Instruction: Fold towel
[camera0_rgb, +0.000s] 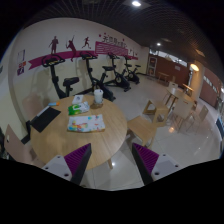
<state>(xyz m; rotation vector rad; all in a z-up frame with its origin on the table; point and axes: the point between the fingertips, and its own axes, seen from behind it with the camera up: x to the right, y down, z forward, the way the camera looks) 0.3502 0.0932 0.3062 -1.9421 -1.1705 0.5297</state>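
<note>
Fingers (112, 160): spread open, holding nothing.
Towel (86, 123): on round bench (110, 135), beyond left finger.
Advice: descend toward an edge, pinch cleanly.

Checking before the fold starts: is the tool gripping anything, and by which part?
Nothing is held. The tool is open and empty, above the round table, towel untouched.

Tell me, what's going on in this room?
A person is holding a gripper up above a round wooden table. Its two fingers are open and hold nothing. On the table, beyond the fingers, lies a folded towel with green and white bottles behind it. Exercise bikes stand along the far wall. The towel has not been touched yet.
</note>
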